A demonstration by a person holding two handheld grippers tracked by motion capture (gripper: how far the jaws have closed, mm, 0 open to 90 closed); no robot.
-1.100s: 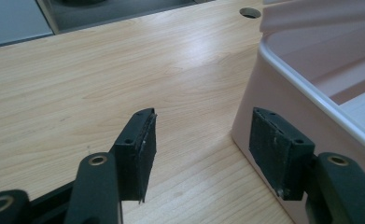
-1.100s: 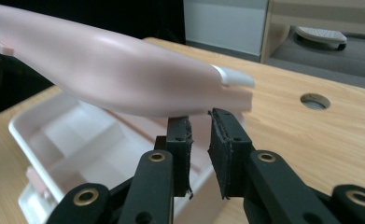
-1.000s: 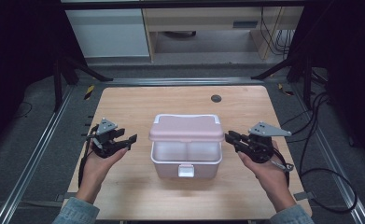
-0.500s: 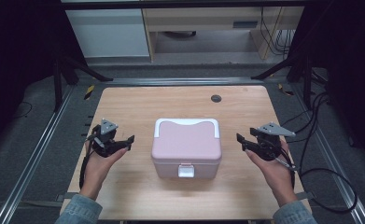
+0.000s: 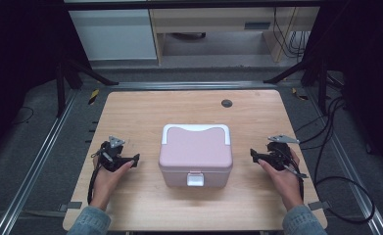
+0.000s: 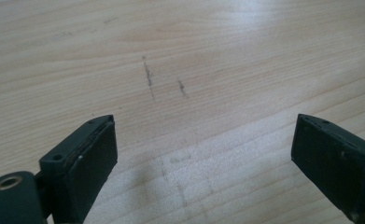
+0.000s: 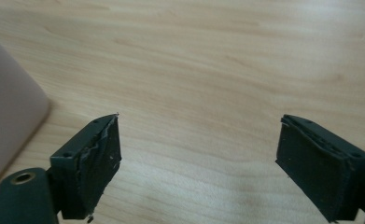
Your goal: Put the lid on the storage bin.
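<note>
Pink lidded box (image 5: 195,155) sits closed near the desk's (image 5: 145,107) front edge, midway between its side edges. Left gripper (image 5: 129,160) and right gripper (image 5: 255,155) flank it, apart from it; both sets of jaws have just been opening, now wide, nothing between them.

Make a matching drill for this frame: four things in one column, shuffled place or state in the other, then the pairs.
Things:
1. pink plastic lunch box with white handle
2. left gripper
3. right gripper
4. small dark round grommet

Places or states:
A. open, empty, beside the box's right side
B. set in the light wooden table near its far edge
C. lid down, at the table's middle
D. open, empty, off the box's left side

Pairs: 1-C, 2-D, 3-A, 4-B
</note>
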